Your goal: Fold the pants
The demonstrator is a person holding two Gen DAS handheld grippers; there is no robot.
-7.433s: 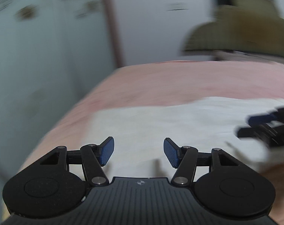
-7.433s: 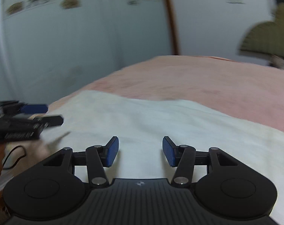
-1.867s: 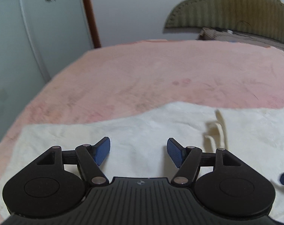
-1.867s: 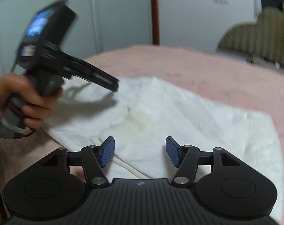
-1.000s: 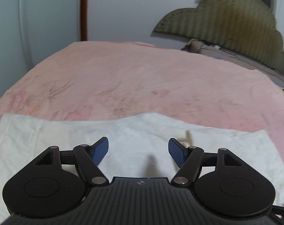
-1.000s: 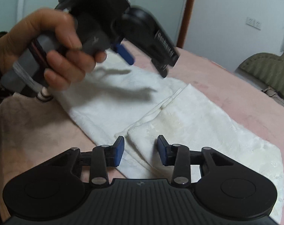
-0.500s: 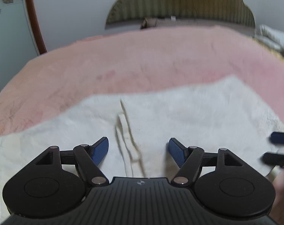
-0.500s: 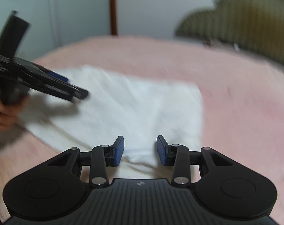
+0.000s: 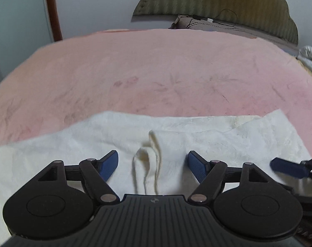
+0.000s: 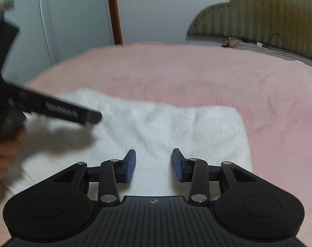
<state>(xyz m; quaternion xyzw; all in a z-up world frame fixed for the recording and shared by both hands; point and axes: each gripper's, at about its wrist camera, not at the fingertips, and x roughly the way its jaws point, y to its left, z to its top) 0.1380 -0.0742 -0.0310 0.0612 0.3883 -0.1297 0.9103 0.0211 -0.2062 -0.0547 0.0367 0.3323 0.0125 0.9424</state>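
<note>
White pants (image 9: 207, 142) flat on pink bed (image 9: 156, 72) | left tongs (image 9: 153, 163) spread, just widened, straddling drawstring (image 9: 147, 164), no grip | right tongs (image 10: 154, 164) part-spread, empty, above cloth

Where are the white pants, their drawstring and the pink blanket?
white pants (image 9: 217, 144), left wrist view, on the flat cloth right of centre
drawstring (image 9: 149, 158), left wrist view, on the looped cord
pink blanket (image 10: 176, 72), right wrist view, on the bare middle
</note>
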